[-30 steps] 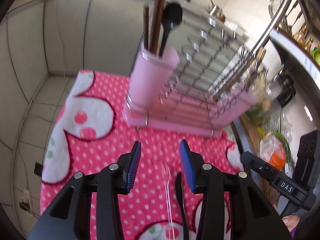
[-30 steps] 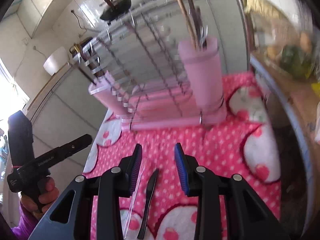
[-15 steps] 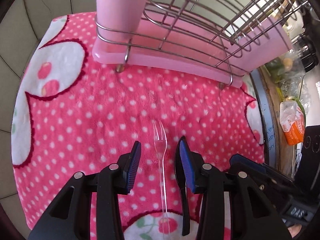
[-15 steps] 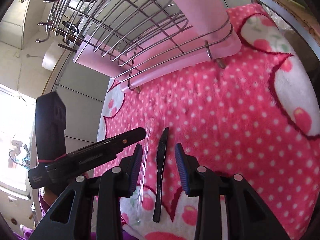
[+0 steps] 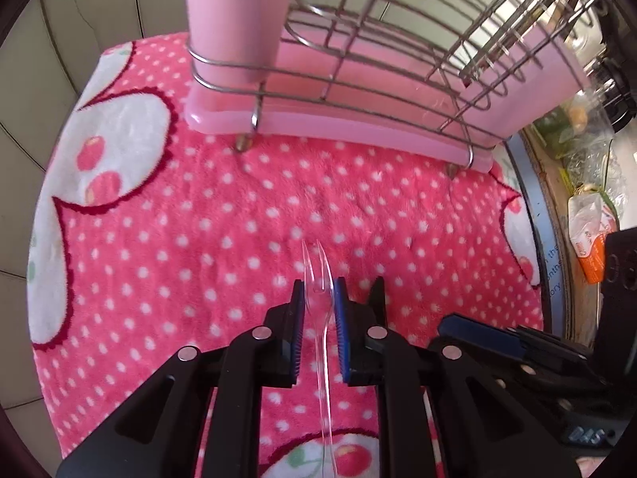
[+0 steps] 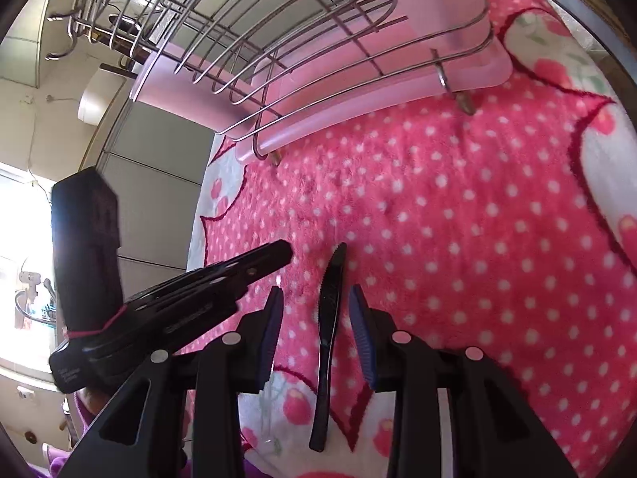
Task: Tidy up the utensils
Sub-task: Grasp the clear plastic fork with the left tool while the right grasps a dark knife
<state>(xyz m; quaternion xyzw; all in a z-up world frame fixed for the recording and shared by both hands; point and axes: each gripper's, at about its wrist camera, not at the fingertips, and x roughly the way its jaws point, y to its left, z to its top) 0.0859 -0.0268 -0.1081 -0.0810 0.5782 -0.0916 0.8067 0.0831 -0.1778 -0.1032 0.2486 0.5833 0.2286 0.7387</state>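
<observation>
A clear plastic fork (image 5: 318, 302) lies on the pink dotted towel (image 5: 199, 219), tines pointing at the rack. My left gripper (image 5: 318, 290) has closed around the fork's neck, its blue pads touching both sides. A black plastic knife (image 6: 329, 310) lies on the towel (image 6: 458, 219) beside it. My right gripper (image 6: 316, 298) is open and straddles the knife, low over the towel. The left gripper's body (image 6: 191, 298) shows at the left of the right wrist view. The pink utensil cup (image 5: 239, 12) stands in the wire dish rack (image 5: 398, 59).
The rack's pink drip tray (image 5: 338, 127) sits at the towel's far edge. A counter edge with bags and bottles (image 5: 589, 207) runs along the right. Grey tiled wall (image 5: 59, 40) is at the left.
Both grippers have dropped down to the towel. The left jaws have closed in on the clear fork. The right gripper has moved forward over the black knife, still open.
</observation>
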